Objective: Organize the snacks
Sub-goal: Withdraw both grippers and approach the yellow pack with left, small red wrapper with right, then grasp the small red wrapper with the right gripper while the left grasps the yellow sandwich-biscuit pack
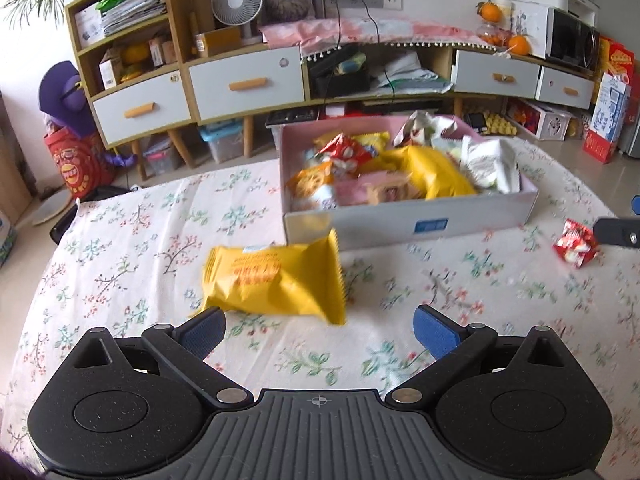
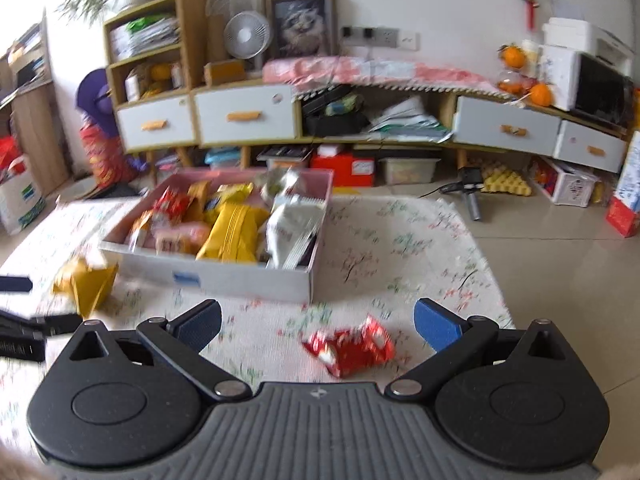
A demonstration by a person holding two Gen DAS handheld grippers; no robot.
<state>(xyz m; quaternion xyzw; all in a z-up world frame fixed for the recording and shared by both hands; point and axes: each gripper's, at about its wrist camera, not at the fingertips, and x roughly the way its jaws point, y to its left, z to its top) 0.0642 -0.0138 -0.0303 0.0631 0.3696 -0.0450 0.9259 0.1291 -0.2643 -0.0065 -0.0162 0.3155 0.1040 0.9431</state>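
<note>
Pickup step, both sides. Left gripper (image 1: 319,330) spread wide, empty, just short of crinkly yellow foil snack pack (image 1: 276,278) on floral tablecloth (image 1: 120,264). Right gripper (image 2: 318,326) spread wide around small red wrapper (image 2: 350,350). Next: close, lift, drop into shallow white cardboard box (image 1: 384,226).

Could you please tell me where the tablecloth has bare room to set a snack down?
Bare cloth lies left of the yellow packet and right of the box. The box is crowded with snacks.
</note>
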